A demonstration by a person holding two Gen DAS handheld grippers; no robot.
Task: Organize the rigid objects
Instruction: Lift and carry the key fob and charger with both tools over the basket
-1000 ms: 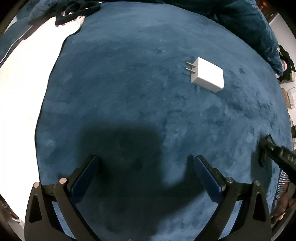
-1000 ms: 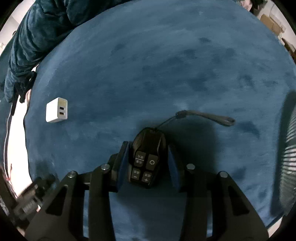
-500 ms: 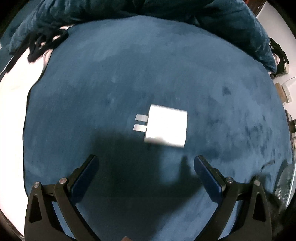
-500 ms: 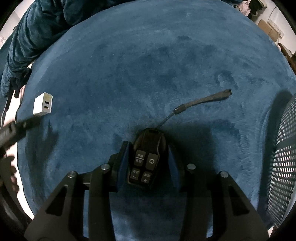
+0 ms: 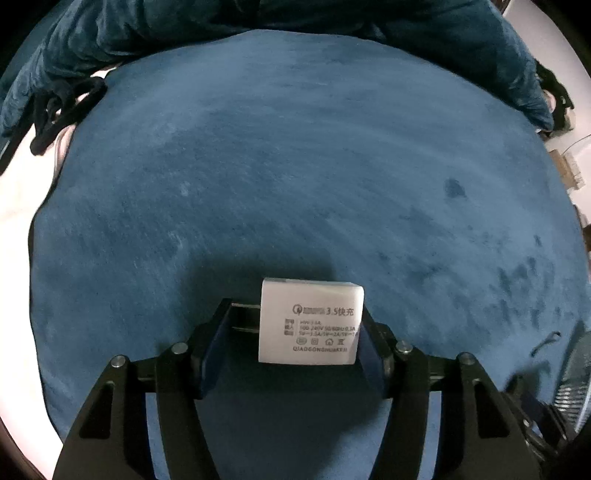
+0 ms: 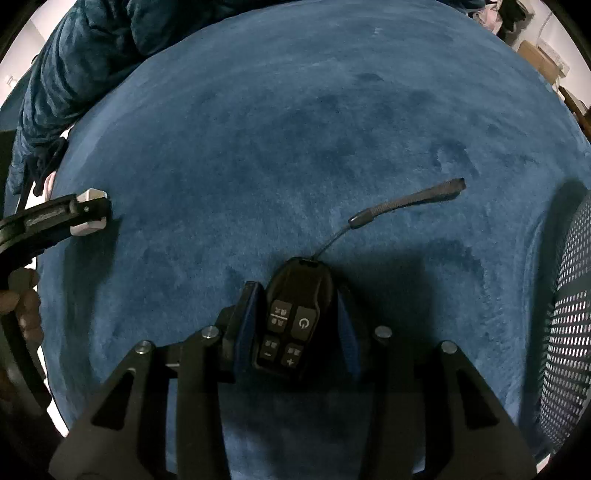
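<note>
A blue plush mat point(image 5: 295, 184) covers the surface, rumpled blue fabric point(image 5: 332, 22) bunched at 12 o'clock, a mesh chair point(image 6: 569, 314) at 3 o'clock. No containers show. The left gripper point(image 5: 295, 332) has come over the charger point(image 5: 310, 321), and its jaws, just closing, now pinch it between prongs and far face. The right gripper point(image 6: 295, 325) still clamps the remote point(image 6: 291, 321), strap point(image 6: 406, 203) trailing toward 1 o'clock.

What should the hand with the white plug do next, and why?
Probably lift it gently off the blue blanket. The left gripper has just been closing and the white charger sits between its pads, prongs against one pad, body against the other, so it looks gripped. The right gripper already holds the black remote, so both seem ready to be carried off.
</note>
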